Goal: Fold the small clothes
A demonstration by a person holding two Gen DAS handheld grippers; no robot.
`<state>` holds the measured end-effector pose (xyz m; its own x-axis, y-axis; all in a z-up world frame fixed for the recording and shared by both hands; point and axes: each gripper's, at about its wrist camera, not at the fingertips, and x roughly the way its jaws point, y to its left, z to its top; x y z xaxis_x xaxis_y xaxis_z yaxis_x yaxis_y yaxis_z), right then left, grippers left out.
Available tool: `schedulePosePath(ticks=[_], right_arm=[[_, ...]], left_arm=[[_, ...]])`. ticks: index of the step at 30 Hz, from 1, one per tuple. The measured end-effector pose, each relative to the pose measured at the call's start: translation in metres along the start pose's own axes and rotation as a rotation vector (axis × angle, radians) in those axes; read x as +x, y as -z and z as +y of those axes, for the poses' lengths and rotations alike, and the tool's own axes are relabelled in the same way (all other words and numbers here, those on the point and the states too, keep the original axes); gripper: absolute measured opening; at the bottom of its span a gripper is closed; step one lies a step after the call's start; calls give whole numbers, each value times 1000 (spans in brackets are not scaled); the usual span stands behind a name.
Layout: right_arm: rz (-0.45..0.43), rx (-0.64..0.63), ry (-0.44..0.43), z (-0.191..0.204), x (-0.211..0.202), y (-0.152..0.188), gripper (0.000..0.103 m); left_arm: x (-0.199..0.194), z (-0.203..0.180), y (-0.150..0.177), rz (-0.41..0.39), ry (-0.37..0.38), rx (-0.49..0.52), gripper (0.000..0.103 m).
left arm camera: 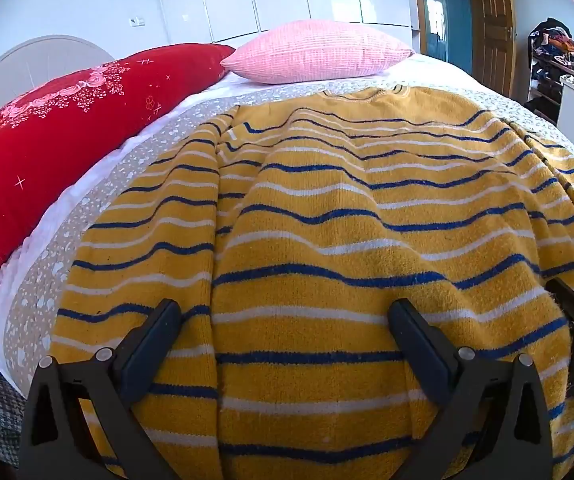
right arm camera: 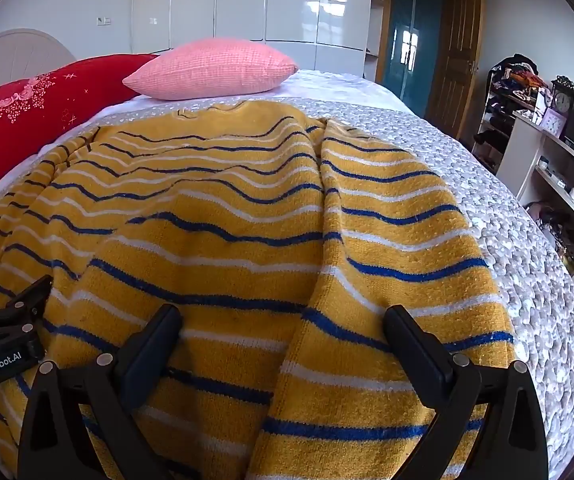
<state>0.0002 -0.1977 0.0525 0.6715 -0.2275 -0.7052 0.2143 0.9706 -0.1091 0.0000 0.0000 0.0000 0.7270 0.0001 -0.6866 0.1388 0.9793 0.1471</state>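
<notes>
Progress first: the yellow striped sweater (left arm camera: 327, 220) lies spread on the bed (right arm camera: 507, 208), neckline at the far end twd the pink pillow (left arm camera: 315, 50), hem end near me; both sleeves look already laid in along the body, 1 on the left side (left arm camera: 155, 240) and 1 on the right (right arm camera: 387, 240), each w/ a long crease where it meets the torso; so my guess is the side folds are done or nearly so, but the fabric's wavy, not smoothed; what's left, as I judge it, is the crosswise fold, hem up twd the collar, maybe a 2nd halving, then flattening; I can't see the hem edge itself, it's below both views.

Grippers: my left gripper (left arm camera: 283, 320) has its 2 fingers spread wide, nothing between them but open knit underneath; it sits over the near part of the body, just right of the left sleeve's crease; whether the tips touch the cloth I can't tell; my right gripper (right arm camera: 281, 324) is likewise wide apart & holding nothing, straddling the seam where the right sleeve overlaps the torso; the 2 tools are close side by side, each showing at the edge of the other's view.

Red pillow (left arm camera: 47, 140) sits at the left, apart from the sweater; no other garments visible on the bed.
</notes>
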Motion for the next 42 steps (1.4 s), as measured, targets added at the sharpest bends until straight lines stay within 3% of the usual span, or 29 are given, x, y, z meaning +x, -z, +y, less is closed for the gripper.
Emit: schedulePosePath(ticks=[42], right_arm=[[-18, -12, 30, 4, -2, 2, 102]], left_arm=[[-3, 0, 1, -1, -1, 0, 103]])
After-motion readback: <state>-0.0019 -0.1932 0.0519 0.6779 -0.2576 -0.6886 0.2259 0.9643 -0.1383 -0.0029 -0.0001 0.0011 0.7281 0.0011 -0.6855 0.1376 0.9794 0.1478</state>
